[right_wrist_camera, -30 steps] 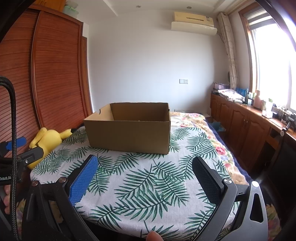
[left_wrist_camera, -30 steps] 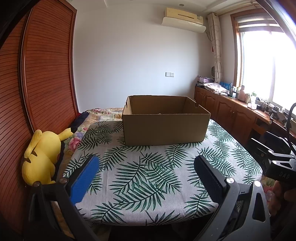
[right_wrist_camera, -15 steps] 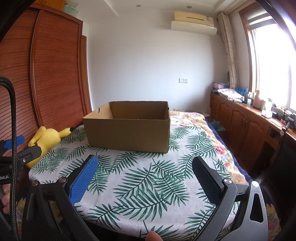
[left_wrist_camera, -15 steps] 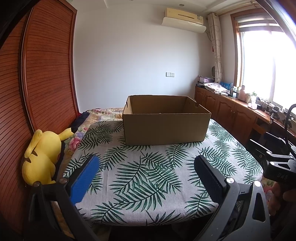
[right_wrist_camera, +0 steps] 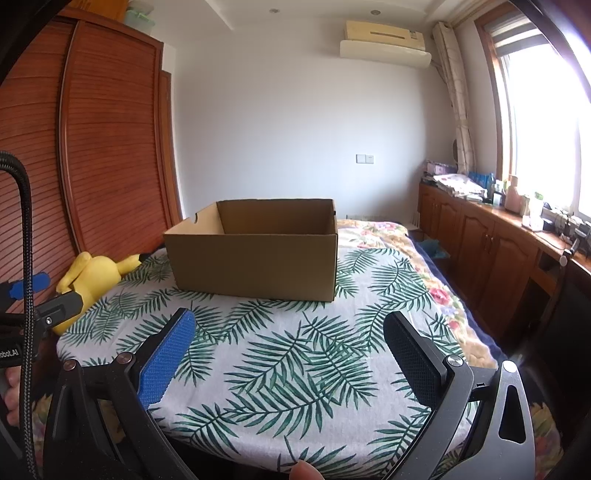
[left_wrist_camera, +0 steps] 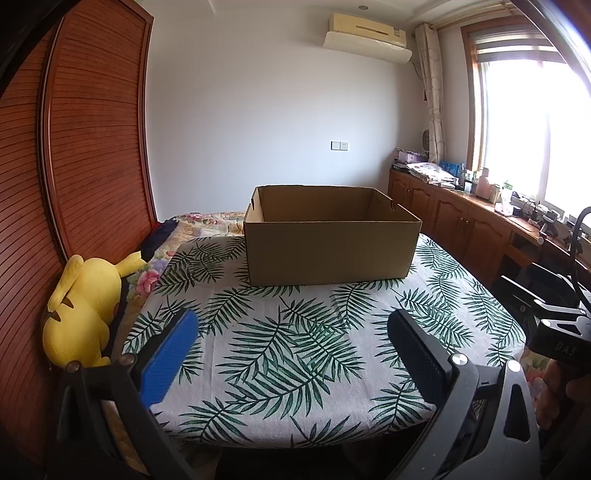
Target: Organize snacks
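An open cardboard box [left_wrist_camera: 328, 243] sits on the surface [left_wrist_camera: 295, 354], which is draped in a white cloth printed with green palm leaves. Everything else is placed from that box.

The left hand-held gripper [left_wrist_camera: 291, 347] hangs over the near part of the cloth, well short of the box's front wall, its 2 fingers spread wide and holding nothing. The blue pad [left_wrist_camera: 166, 360] is on one finger, the black textured pad [left_wrist_camera: 415, 360] on the other. The right hand-held gripper [right_wrist_camera: 288, 350] is likewise over the near edge of the cloth, in front of the box and apart from it, spread wide with nothing between its blue pad [right_wrist_camera: 168, 360] and black pad [right_wrist_camera: 412, 360].

No snacks show on the cloth, and what lies inside the box is hidden by its walls from both wrist views.

To the left of the box, beside the surface, a yellow plush toy [left_wrist_camera: 83, 306] lies against the wooden wardrobe [left_wrist_camera: 92, 155]. Behind the box is a floral bedspread [right_wrist_camera: 373, 230]. To the right of the box runs a wooden cabinet [left_wrist_camera: 465, 221] under the window [left_wrist_camera: 532, 136], its top cluttered with small items. High on the wall behind the box hangs an air conditioner [left_wrist_camera: 367, 31]. A fingertip [right_wrist_camera: 304, 472] shows at the bottom edge of the right wrist view.
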### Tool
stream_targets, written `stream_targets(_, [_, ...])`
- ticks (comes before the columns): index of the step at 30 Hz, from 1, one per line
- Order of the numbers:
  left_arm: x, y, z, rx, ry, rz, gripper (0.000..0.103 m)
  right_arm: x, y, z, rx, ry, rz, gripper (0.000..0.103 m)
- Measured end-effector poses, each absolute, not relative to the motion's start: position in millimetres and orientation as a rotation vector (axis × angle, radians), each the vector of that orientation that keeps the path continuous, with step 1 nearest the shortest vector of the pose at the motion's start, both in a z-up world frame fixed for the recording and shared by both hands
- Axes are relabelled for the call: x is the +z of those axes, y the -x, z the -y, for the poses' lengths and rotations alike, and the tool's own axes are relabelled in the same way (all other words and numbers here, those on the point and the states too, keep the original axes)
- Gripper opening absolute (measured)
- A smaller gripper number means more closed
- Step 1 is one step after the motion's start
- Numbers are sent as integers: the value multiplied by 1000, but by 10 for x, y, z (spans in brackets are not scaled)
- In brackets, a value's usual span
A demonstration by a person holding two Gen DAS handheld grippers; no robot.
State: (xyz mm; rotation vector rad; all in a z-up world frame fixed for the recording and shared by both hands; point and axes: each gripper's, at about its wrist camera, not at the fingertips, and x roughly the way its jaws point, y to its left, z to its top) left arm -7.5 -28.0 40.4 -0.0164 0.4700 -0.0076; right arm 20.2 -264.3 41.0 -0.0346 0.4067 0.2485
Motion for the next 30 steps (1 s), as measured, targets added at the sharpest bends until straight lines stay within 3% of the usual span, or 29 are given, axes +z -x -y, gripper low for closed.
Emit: stream_targets(30, [407, 90, 263, -6, 15, -464, 103, 384, -221, 2652, 243, 29, -410, 103])
